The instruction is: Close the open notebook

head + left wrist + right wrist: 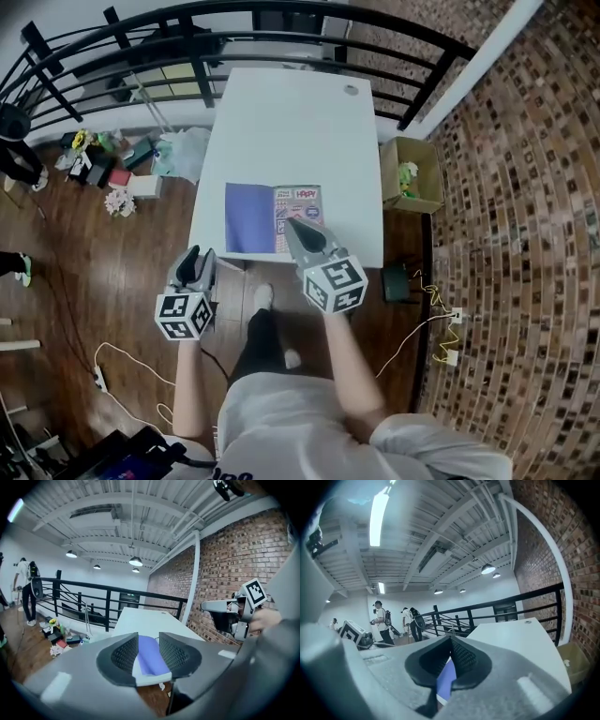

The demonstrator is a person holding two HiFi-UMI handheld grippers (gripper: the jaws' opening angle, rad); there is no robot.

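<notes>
Right gripper (pixel 451 641) tips together, nothing pinched, purple notebook page (pixel 447 681) showing through the slit between the jaws, white table (pixel 511 639) beyond to the right, black railing (pixel 487 609) behind

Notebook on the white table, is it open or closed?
Open. The notebook lies spread flat, two pages side by side, one purple, one printed.

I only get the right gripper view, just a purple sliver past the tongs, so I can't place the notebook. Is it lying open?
Observer: Yes, the notebook lies open at the table's near edge, purple page left, printed page right.
Operator: Where am I over it?
Observer: The right tongs are over the printed page, near the fold.
Operator: And my other hand?
Observer: The left tongs hang off the table's near left corner, open and empty.
</notes>
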